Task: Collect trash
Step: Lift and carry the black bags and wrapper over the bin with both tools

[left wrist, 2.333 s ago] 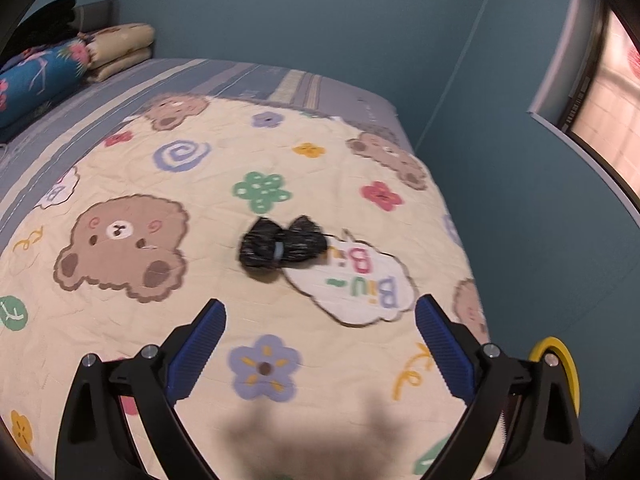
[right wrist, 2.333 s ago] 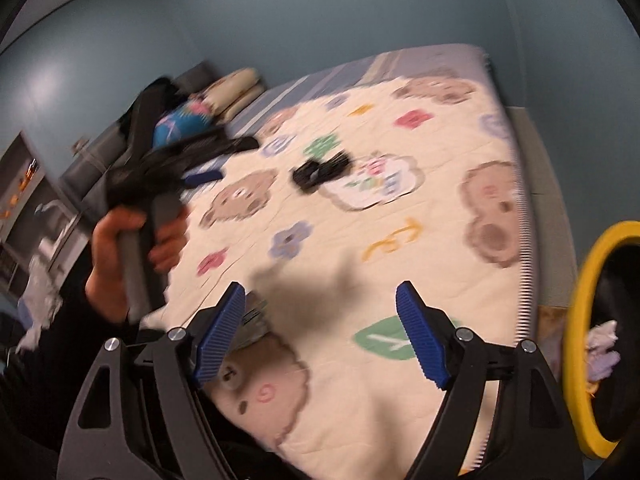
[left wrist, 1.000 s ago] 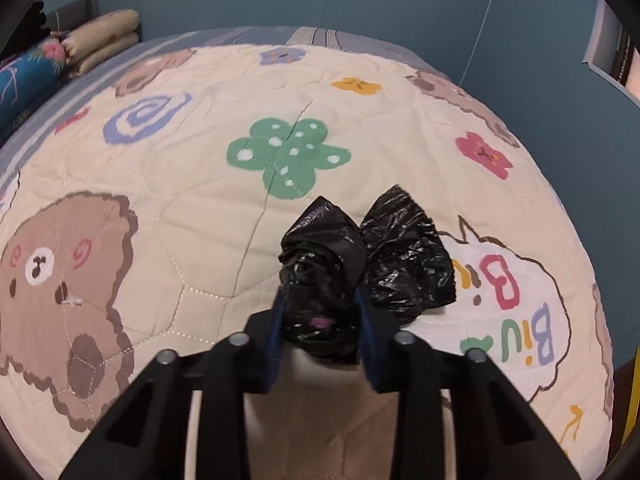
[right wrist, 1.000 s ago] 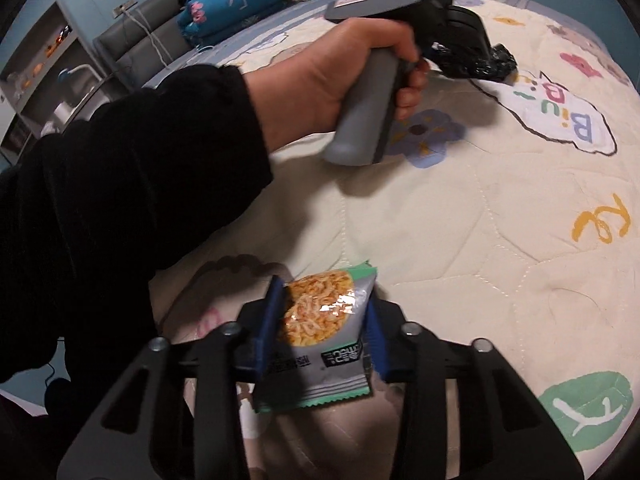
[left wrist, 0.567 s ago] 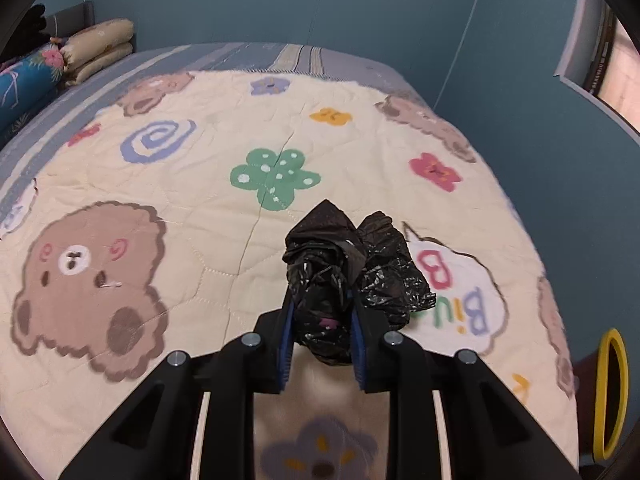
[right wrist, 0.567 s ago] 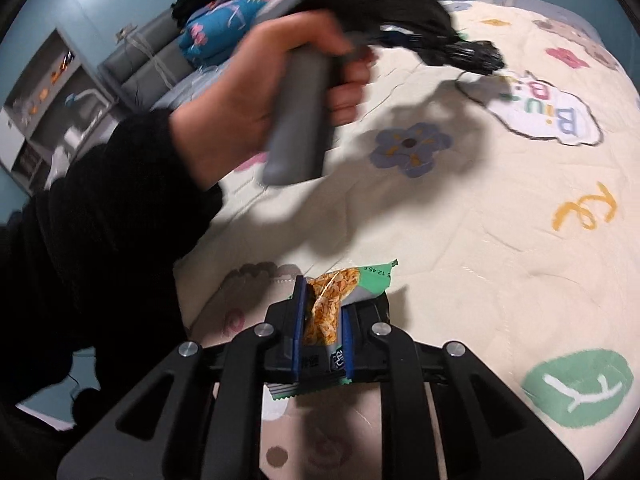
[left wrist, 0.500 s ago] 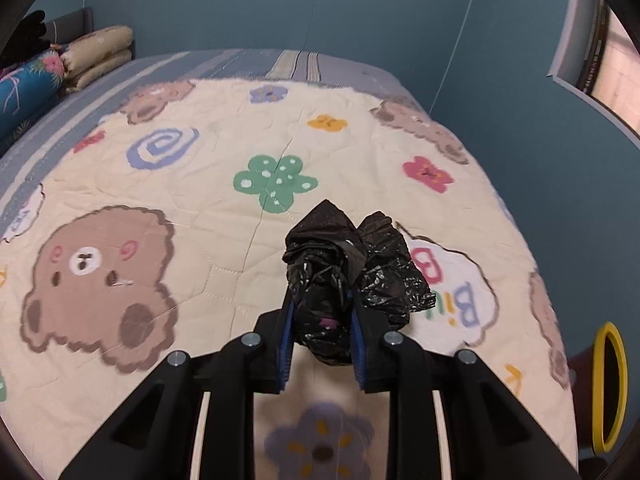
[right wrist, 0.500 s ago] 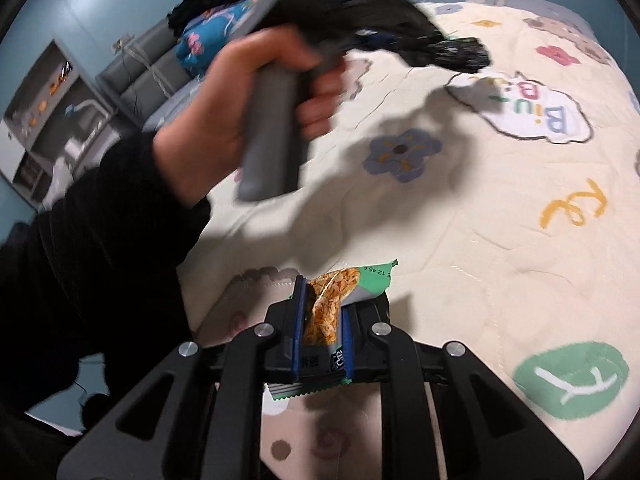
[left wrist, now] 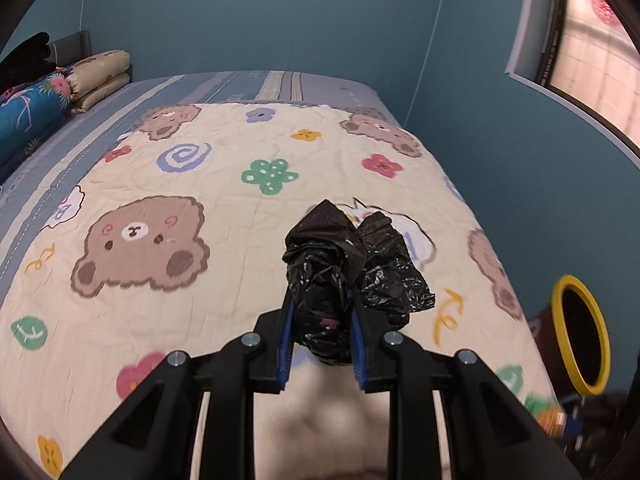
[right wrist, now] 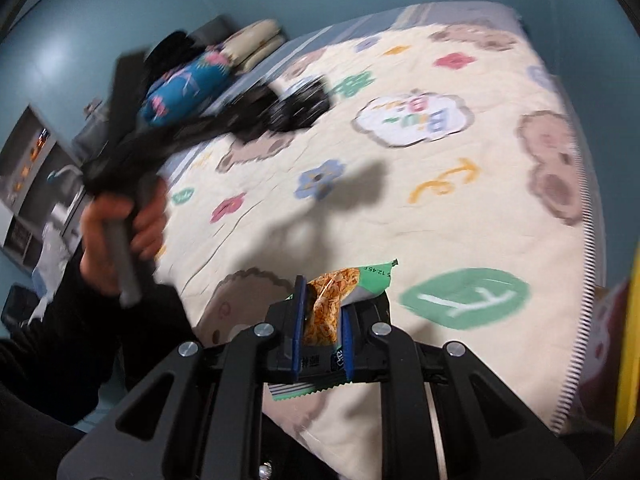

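Left wrist view:
My left gripper (left wrist: 322,332): I am squeezing its two blue pads tight on the black plastic bag (left wrist: 348,276); the jaws are nearly together with the bag pinched between them.
Black plastic bag: it is all crumpled up; one lump is sitting between the pads and another lump is sticking out to the right; it is hanging up above the quilt (left wrist: 224,208), not lying on it.
Quilt: it is cream with brown bears, flowers and a green clover; it is covering most of the bed.
Pillows (left wrist: 98,74): they are sitting far back on the left, by the blue wall.
Bin (left wrist: 580,332): it is standing low on the right beside the bed; it has a yellow ring round a dark hole.
Corner: something green and orange is showing at the bottom right, too blurry for me to tell.

Right wrist view:
My right gripper (right wrist: 322,340): I am pinching a snack packet (right wrist: 332,308) between its blue pads; the jaws are closed tight on it.
Snack packet: it is orange and green; it is standing up out of the jaws, above the near edge of the quilt (right wrist: 440,208).
My left hand (right wrist: 120,224): it is holding the grey handle of the other gripper on the left; it is very blurry; the black bag (right wrist: 296,108) is looking like a dark smear at its tip, up over the bed.
Yellow rim (right wrist: 630,344): it is peeking in at the right edge.
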Motion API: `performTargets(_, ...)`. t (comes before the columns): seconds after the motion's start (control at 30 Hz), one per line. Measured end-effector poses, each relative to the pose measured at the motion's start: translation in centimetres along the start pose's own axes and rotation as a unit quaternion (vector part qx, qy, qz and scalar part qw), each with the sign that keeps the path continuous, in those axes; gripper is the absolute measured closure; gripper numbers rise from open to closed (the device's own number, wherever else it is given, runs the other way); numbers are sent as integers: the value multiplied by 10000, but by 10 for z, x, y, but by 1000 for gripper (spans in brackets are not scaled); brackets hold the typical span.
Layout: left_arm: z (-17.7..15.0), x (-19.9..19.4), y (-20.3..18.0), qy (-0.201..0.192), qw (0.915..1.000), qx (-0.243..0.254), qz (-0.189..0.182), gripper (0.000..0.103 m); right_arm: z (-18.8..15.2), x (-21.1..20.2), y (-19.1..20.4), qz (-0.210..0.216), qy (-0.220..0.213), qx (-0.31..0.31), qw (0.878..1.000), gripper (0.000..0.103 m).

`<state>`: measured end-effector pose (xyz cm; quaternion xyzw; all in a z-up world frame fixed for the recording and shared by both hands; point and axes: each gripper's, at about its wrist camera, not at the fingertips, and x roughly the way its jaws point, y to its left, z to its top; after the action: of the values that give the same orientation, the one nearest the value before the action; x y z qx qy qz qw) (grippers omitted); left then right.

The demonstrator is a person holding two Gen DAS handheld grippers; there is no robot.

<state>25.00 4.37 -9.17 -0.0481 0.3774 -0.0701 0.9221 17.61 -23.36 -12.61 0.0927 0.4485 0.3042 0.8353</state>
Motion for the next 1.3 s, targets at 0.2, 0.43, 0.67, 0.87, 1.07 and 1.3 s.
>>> performTargets(0.2, -27, -38, -25, -69, 9997, 21, -222, 81, -4, -40, -20, -219, -417, 299, 9984, 88)
performTargets(0.43, -32, -76, -77, -328, 9975, 415, -470, 81, 5, -83, -36, -424, -998, 402, 9933, 88)
performTargets(0.67, -28, -101, -137, -575, 9899, 926, -909, 81, 7, -131, -52, -661, -1547, 471, 9846, 88)
performTargets(0.87, -25, -103, -181, -554, 9818, 1302, -1269, 81, 3, -172, -75, -980, -2008, 637, 9726, 88)
performTargets(1.07, -22, -98, -218, -520, 9738, 1605, -1526, 81, -3, -204, -104, -1325, -2320, 926, 9592, 88)
performTargets(1.3, -17, -83, -260, -445, 9652, 1928, -1710, 81, -11, -235, -134, -1785, -2664, 1113, 9406, 87)
